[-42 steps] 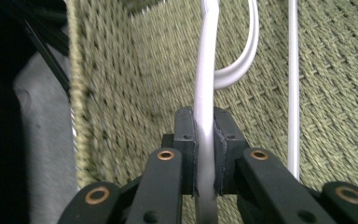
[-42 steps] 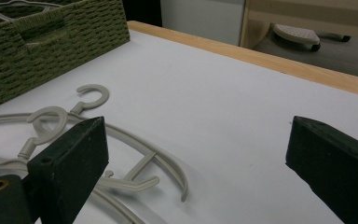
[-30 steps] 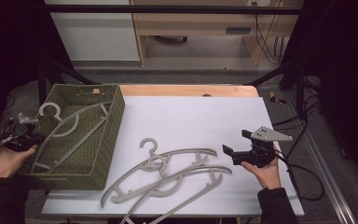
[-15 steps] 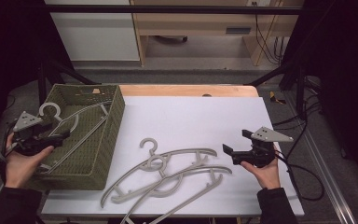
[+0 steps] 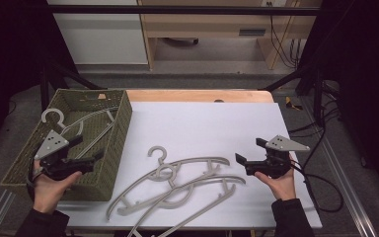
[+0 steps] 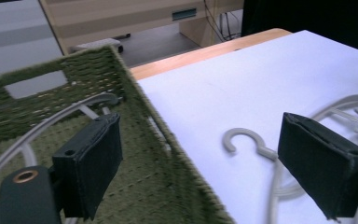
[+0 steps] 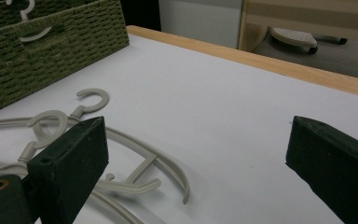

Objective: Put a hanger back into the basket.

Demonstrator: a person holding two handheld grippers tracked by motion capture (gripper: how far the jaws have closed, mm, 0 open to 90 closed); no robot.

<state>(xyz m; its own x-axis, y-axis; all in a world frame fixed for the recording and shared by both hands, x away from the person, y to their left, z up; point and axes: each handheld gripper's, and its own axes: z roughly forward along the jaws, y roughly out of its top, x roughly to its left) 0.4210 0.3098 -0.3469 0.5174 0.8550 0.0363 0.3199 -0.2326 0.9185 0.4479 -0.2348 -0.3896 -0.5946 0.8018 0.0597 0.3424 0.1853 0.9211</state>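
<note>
A pale grey hanger (image 5: 81,123) lies inside the green woven basket (image 5: 121,129) at the table's left. Over the basket's near half my left gripper (image 5: 89,149) points right. Its jaws have just been opening and stand wide with nothing between them. In the left gripper view the left gripper (image 6: 209,172) spans the basket's right wall (image 6: 168,140), with a hanger hook (image 6: 242,137) on the white table beyond. Up to three more hangers (image 5: 177,180) lie tangled at the table's front middle. My right gripper (image 5: 248,151) hovers just right of them, open and empty, with the right gripper (image 7: 200,168) facing the hangers (image 7: 91,100).
The white tabletop (image 5: 212,128) stretches behind and right of the hangers, with a wooden strip (image 5: 197,95) along its far edge. Black frame bars and cables (image 5: 321,177) stand off the right side. The basket (image 7: 51,42) walls rise well above the table surface.
My left hand has moved right from the basket's left edge to over its near half, and its jaws went from shut to wide. The hanger stays in the basket. The right hand has kept still.
</note>
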